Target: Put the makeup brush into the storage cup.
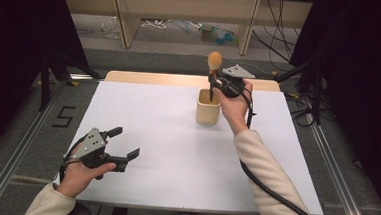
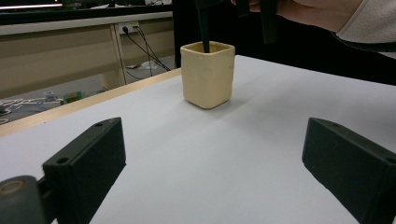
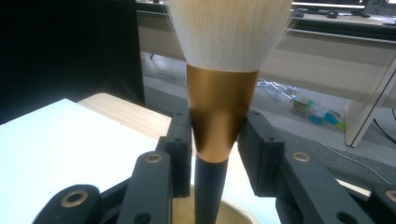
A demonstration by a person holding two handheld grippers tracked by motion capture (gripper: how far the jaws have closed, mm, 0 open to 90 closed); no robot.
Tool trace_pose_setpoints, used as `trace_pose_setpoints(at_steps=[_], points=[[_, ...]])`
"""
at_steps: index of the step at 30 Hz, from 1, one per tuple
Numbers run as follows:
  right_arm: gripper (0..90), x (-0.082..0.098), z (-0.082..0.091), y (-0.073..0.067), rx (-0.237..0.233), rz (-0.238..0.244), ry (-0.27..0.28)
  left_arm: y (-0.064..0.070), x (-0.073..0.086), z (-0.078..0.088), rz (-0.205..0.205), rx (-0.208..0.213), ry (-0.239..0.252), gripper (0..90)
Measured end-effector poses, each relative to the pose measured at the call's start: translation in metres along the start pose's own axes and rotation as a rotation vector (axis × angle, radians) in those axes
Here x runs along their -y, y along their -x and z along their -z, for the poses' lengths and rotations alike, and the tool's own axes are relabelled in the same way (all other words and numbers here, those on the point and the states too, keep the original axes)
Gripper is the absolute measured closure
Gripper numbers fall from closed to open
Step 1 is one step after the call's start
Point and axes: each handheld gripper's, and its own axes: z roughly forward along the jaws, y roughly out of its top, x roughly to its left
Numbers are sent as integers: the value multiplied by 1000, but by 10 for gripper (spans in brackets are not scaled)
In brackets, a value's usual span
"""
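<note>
One makeup brush [image 3: 219, 93] stands upright with its bristles up, its black handle dropping into the mouth of the single cream-coloured cup [image 1: 207, 112]. The right gripper [image 1: 214, 82] has it: in the right gripper view the two black fingers [image 3: 180, 140] press on either side of the gold ferrule, closed as far as the brush lets them. In that view the bristle tuft is cut off by the top edge, and the bottom edge cuts off the handle just inside the cup's rim, so whether its tip touches the bottom cannot be told. In the high view the brush head shows as a small orange-brown blob above the hand, and the ferrule is too small to make out there.

The cup sits on the white tabletop [image 1: 176, 151], toward the far edge and right of centre. In the left gripper view the cup [image 2: 208, 74] has a squarish body with rounded corners, and the dark handle enters it from above; the right hand is cut off at the top edge there.

The left gripper [image 1: 125, 143] is held over the near left part of the tabletop, well apart from the cup. Its two fingers [image 2: 88, 168] stand wide open with nothing between them.

Beyond the tabletop, some small objects lie on the floor, too blurred to name.
</note>
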Motion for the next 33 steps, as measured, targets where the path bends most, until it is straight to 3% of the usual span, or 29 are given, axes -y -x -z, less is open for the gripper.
trace_pose_setpoints(at_steps=[2, 6, 10, 17, 33], points=[[668, 0, 0, -1, -11, -21, -13, 0, 0, -1, -3, 4, 9, 58], [668, 1, 0, 0, 0, 3, -1, 0, 0, 0, -6, 1, 0, 58], [668, 1, 0, -2, -11, -18, -21, 0, 0, 0, -4, 0, 0, 59], [668, 2, -1, -1, -1, 3, -15, 0, 0, -1, 1, 3, 8, 59], [668, 5, -3, -3, -12, -5, -33, 0, 0, 0, -2, 1, 3, 59]])
